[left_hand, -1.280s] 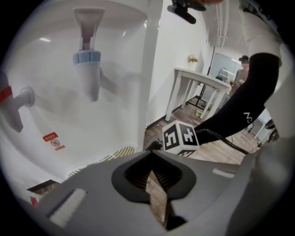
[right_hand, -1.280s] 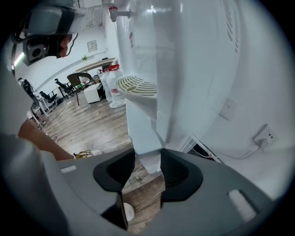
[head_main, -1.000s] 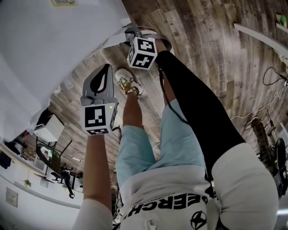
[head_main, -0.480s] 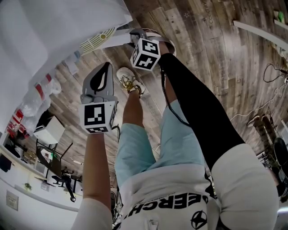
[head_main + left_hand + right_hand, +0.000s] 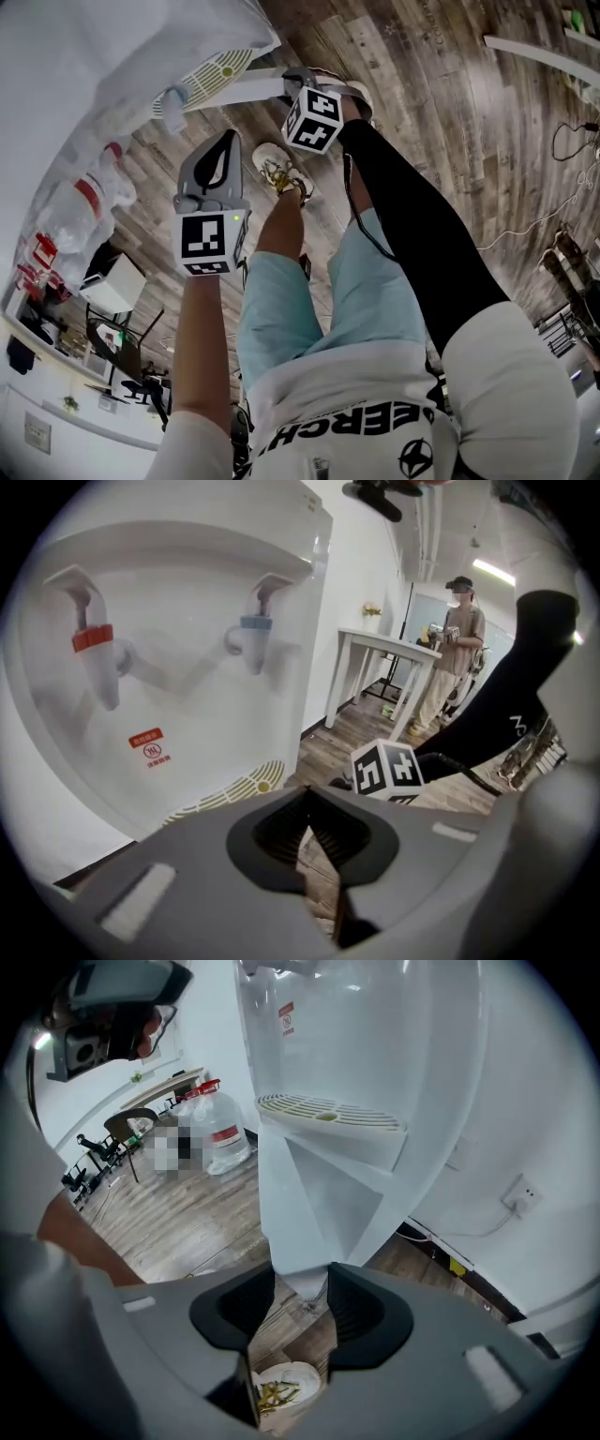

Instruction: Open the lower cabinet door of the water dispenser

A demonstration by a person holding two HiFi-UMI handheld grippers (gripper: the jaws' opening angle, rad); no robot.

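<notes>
Right gripper (image 5: 300, 1299) looks clamped on the lower edge of the lower cabinet door (image 5: 305, 1208), though the pad contact is hard to see. The door stands angled out from the water dispenser (image 5: 375, 1044), under its drip tray (image 5: 328, 1115). Left gripper (image 5: 305, 841) has its jaws together on nothing.

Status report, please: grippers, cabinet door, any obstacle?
Left hand-held gripper shut, empty. Right hand-held gripper shut on lower cabinet door, door partly open. Shoe on floor below.
</notes>
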